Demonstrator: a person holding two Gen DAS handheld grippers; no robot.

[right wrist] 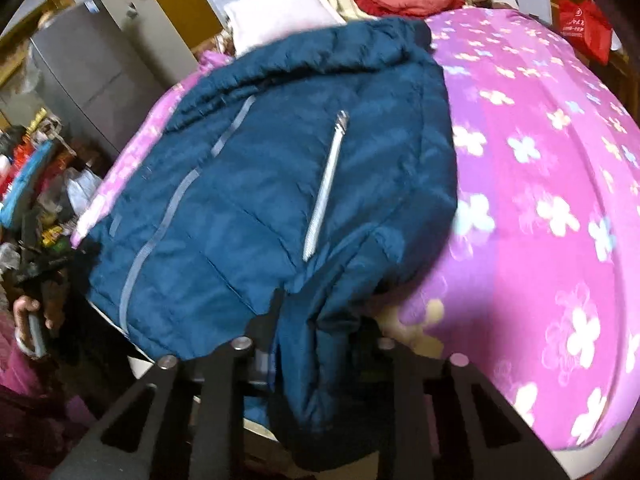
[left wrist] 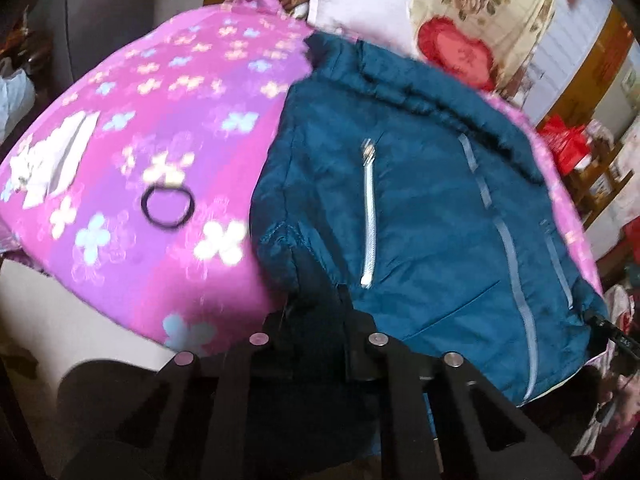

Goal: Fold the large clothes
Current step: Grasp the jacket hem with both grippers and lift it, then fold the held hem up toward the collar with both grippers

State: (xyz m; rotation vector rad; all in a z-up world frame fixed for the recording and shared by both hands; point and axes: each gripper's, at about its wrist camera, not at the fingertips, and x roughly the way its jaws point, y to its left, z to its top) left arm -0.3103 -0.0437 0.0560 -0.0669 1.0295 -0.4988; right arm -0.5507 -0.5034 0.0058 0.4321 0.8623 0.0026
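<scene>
Both sets of jaws are clamped on the jacket [left wrist: 420, 216]: the left gripper [left wrist: 316, 320] pinches dark fabric at the near hem, and the right gripper [right wrist: 316, 320] holds a hanging fold (likely a sleeve or the side edge) that drapes down between its fingers. To fold well, I'd judge both grips should lift together and carry the near edge forward toward the collar, keeping the cloth taut so the padding lays flat.

Ahead of the jaws, the jacket is a teal padded one with a silver pocket zipper [left wrist: 369, 216] and pale seam strips, spread on the bed [left wrist: 160, 128] over a pink flowered cover. A black hair tie [left wrist: 168, 205] lies left of it; pillows [left wrist: 360, 4] sit beyond.
</scene>
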